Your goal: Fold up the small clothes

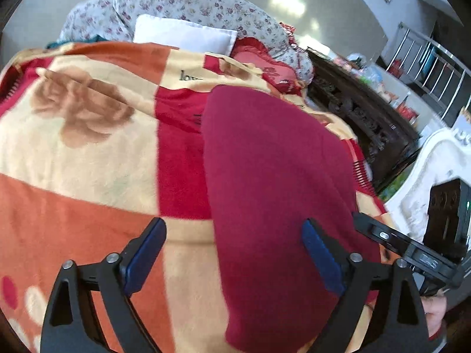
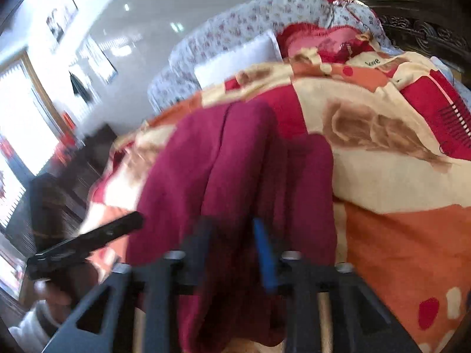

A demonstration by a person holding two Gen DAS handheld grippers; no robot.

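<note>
Garment handling is sitting at a release stage: the maroon knit piece is lying flat on the patterned blanket, doubled over with a rounded fold edge on its far side.

Left gripper is standing with its blue-padded fingers spread wide and empty. The garment's near portion is lying beneath and between them, extending ahead of the right-hand finger, while bare blanket is lying under the left-hand finger. No pad is pressing on cloth.

Right gripper is showing its fingers parted, nothing clamped. The garment is running forward from between the fingertips, its lengthwise creases lying directly ahead. The view is blurred, so contact at the tips cannot be confirmed.

White pillow and floral bedding are lying far beyond both fingertips, clear of the work.

Judgement: one fold appears placed. The next move is calling for a fresh pinch on an outer edge, both grippers working level, to carry it across without dragging the blanket.
</note>
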